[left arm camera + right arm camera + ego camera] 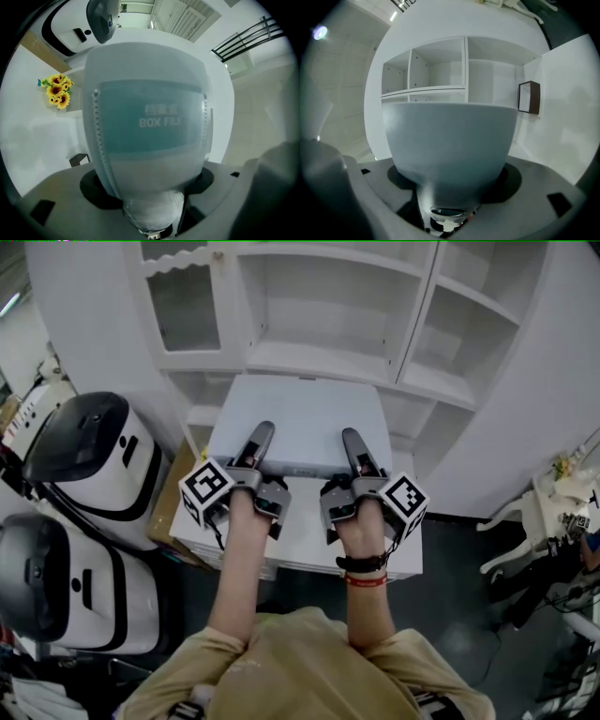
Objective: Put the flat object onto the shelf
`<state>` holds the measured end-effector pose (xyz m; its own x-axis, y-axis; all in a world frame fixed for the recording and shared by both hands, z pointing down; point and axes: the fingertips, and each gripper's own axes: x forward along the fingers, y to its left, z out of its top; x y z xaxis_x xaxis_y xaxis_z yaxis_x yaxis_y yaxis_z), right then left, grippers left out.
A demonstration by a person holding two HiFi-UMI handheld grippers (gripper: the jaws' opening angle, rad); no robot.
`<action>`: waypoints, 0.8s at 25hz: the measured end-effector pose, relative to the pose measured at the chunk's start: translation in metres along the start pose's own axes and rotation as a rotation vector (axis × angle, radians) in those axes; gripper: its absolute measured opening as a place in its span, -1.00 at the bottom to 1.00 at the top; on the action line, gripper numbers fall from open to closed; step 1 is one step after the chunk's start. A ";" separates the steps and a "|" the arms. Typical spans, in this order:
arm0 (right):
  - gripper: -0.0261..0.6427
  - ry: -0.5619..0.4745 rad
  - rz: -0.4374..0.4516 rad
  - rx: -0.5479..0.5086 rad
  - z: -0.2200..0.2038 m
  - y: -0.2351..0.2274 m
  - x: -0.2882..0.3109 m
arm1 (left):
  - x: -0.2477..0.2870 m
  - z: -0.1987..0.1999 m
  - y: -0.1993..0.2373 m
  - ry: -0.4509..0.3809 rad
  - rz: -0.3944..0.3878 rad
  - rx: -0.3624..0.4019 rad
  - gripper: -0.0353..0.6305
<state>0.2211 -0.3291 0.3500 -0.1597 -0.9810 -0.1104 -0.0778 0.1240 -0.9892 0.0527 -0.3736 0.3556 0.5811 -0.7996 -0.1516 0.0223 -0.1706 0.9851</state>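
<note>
A flat pale grey box file (pixel 302 418) is held level in front of the white shelf unit (pixel 319 360), just below its lower compartments. My left gripper (pixel 262 435) is shut on the file's near edge at the left, one finger lying on top. My right gripper (pixel 352 441) is shut on the same edge at the right. In the left gripper view the box file (pixel 150 136) fills the middle, with "BOX FILE" printed on its label. In the right gripper view the box file (pixel 450 140) points at the open shelf compartments (pixel 440 70).
A white table (pixel 291 554) lies under the file and my hands. Two white-and-black machines (pixel 89 451) (pixel 66 587) stand at the left. A white chair (pixel 548 507) is at the right. Yellow flowers (pixel 57 90) show in the left gripper view, a dark frame (pixel 529 97) on the wall in the right.
</note>
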 end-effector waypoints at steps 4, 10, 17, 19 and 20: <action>0.13 0.003 -0.016 -0.004 0.004 0.011 0.026 | 0.021 0.016 -0.006 -0.002 0.017 -0.002 0.13; 0.13 -0.037 0.004 -0.018 0.006 0.020 0.015 | 0.019 0.008 -0.016 0.024 -0.024 0.000 0.13; 0.13 -0.106 0.039 -0.016 0.015 0.025 0.016 | 0.029 0.005 -0.020 0.069 -0.042 -0.001 0.13; 0.13 -0.114 0.050 -0.018 0.016 0.027 0.016 | 0.031 0.004 -0.023 0.079 -0.052 0.002 0.13; 0.13 -0.117 0.054 -0.020 0.017 0.027 0.016 | 0.032 0.004 -0.023 0.085 -0.053 0.001 0.13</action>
<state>0.2328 -0.3441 0.3197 -0.0481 -0.9834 -0.1749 -0.0925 0.1787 -0.9795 0.0675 -0.3975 0.3273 0.6459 -0.7377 -0.1964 0.0539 -0.2125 0.9757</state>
